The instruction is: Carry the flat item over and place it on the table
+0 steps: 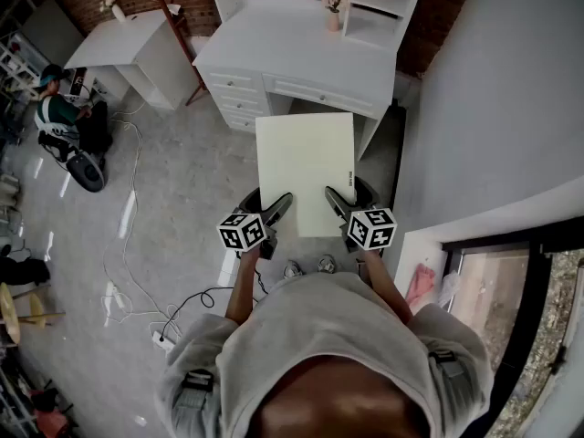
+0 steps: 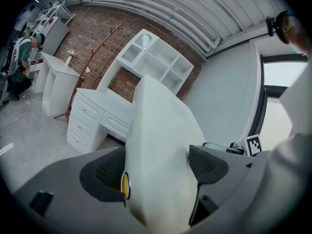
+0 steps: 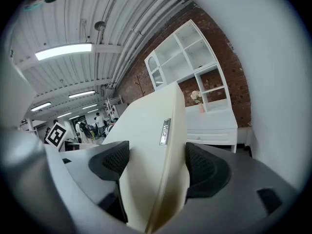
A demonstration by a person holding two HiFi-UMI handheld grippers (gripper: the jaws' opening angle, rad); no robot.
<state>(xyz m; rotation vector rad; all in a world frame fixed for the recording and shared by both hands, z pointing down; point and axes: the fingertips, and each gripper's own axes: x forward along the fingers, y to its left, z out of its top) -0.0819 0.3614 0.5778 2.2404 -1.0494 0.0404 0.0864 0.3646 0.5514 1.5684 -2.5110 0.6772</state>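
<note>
I carry a flat cream board (image 1: 306, 167) level in front of me, one gripper on each near corner. My left gripper (image 1: 271, 210) is shut on its near left edge, and my right gripper (image 1: 338, 203) is shut on its near right edge. In the left gripper view the board (image 2: 163, 130) stands edge-on between the dark pads (image 2: 207, 165), filling the gap. The right gripper view shows the board (image 3: 146, 130) with a small label on its edge, clamped between the pads (image 3: 204, 169). The white desk (image 1: 265, 39) stands just beyond the board's far edge.
A white hutch (image 1: 383, 3) and a small vase of flowers (image 1: 332, 9) stand on the desk's right side. A second white table (image 1: 123, 48) is at the left, with a person (image 1: 59, 117) crouched near it. Cables (image 1: 132, 245) trail over the floor. A grey wall (image 1: 493, 108) runs close on my right.
</note>
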